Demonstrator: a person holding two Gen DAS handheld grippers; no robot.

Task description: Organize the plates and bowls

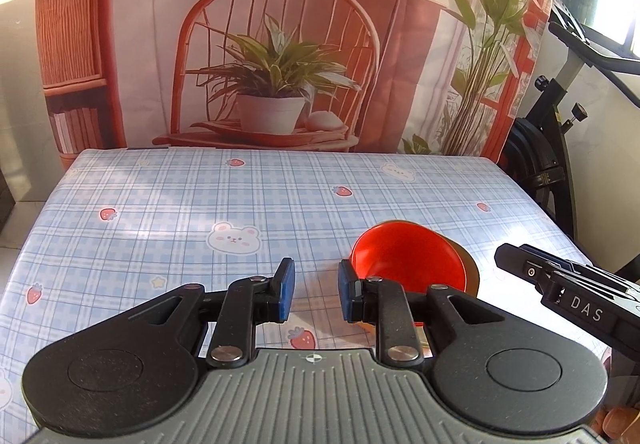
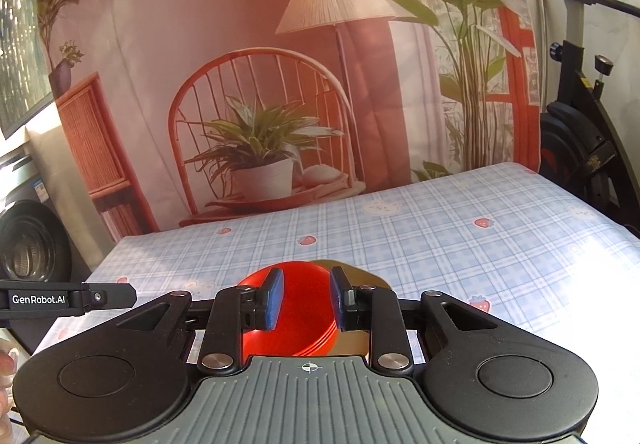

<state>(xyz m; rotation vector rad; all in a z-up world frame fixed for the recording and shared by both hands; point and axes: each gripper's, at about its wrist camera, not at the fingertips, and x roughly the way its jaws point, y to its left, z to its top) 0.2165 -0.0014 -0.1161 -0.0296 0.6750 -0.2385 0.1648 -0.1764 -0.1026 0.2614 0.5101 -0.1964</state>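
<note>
Left gripper (image 1: 316, 294) body fills the near edge of the left wrist view, fingers (image 1: 285, 290) a narrow gap apart, nothing between them, only the plaid cloth and a strawberry print showing through. Reads as a let-go posture, not a grasp

Just right of it sits the red bowl (image 1: 408, 264), on a darker gold-brown plate (image 1: 472, 268) whose rim peeks out on the bowl's right side. The left gripper's right finger overlaps the bowl's rim in the picture; can't tell if it touches. Bowl looks tilted toward the camera, possibly fisheye. Ridges on its side in the right wrist view suggest more than one red bowl nested; can't confirm

Further right, the right gripper (image 2: 306, 298) comes in from the edge. Its own camera shows its fingers (image 2: 274, 298) also narrowly apart, empty, framing the red stack from above, clear of it

Stack sits on the near-right part of the surface (image 1: 160, 211); the rest of the cloth is bare. My read: bowls and plate are consolidated into one pile so the grouping step looks done or nearly done; both grippers placed either side of the pile fits a two-sided set-down
</note>
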